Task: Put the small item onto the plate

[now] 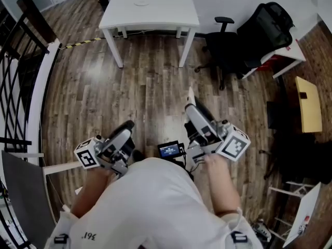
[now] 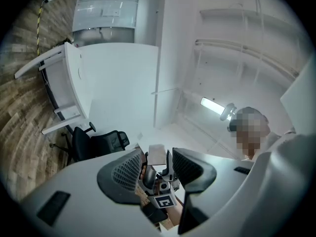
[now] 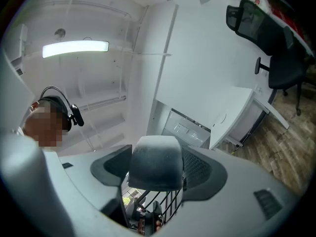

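Currently, a two-jaw gripper is held in each of the person's hands above a wooden floor point(image 1: 150, 92), and both are tilted somewhat upward. The left gripper point(image 1: 127, 124) is seen in the head view at about 8 o'clock of the frame. Its fingers are spread apart in its own view, and nothing is gripped between them. Through the gap, the other tool and its marker cube can be made out further off.

The right gripper point(image 1: 191, 108) is carried at about 4 o'clock of the frame centre. Its fingers are set wide and clamped on the small item point(image 3: 155, 162), a grey, flat, rounded-square piece that fills the space between the pads. From the head view this piece is seen only as a thin pale sliver at the jaw tips.

A white table point(image 1: 150, 19) is placed at 12 o'clock, well apart from both tools, and a round pale plate point(image 1: 141, 3) is laid on its top. A black office chair point(image 1: 224, 45) is found at 2 o'clock of the table, with a black bag point(image 1: 264, 27) just beside it. A dark railing point(image 1: 15, 87) is seen at 9 o'clock.
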